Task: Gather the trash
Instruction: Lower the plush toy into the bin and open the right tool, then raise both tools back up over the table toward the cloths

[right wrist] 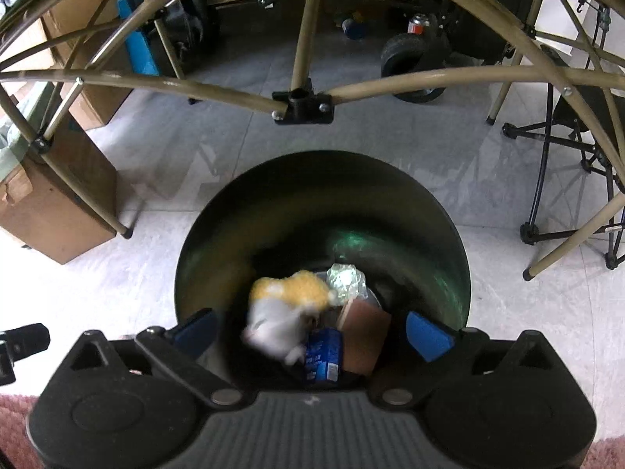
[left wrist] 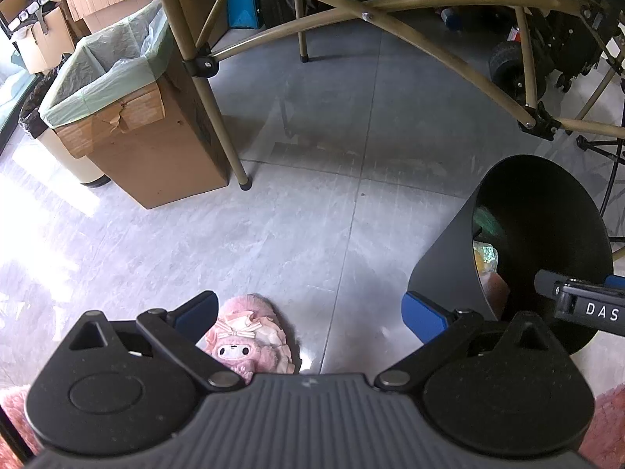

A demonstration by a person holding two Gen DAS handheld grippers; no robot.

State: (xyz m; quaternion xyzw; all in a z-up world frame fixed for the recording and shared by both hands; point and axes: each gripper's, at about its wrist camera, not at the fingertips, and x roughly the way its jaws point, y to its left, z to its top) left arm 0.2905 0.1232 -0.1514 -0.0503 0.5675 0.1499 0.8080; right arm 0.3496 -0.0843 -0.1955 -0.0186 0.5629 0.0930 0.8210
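Crumpled trash (right wrist: 287, 312) blurred between spread right tool (right wrist: 310, 330) pads, inside bin (right wrist: 234, 211).

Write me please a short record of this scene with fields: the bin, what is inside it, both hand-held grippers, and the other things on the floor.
bin: black round bin, open top, standing on the grey floor
inside bin: blurred yellow-and-white item, blue carton, brown card, clear wrapper
right hand-held gripper: open above the bin, pressing on nothing
left hand-held gripper: open, empty, beside the bin
also on floor: pink plush slipper; cardboard box with green liner
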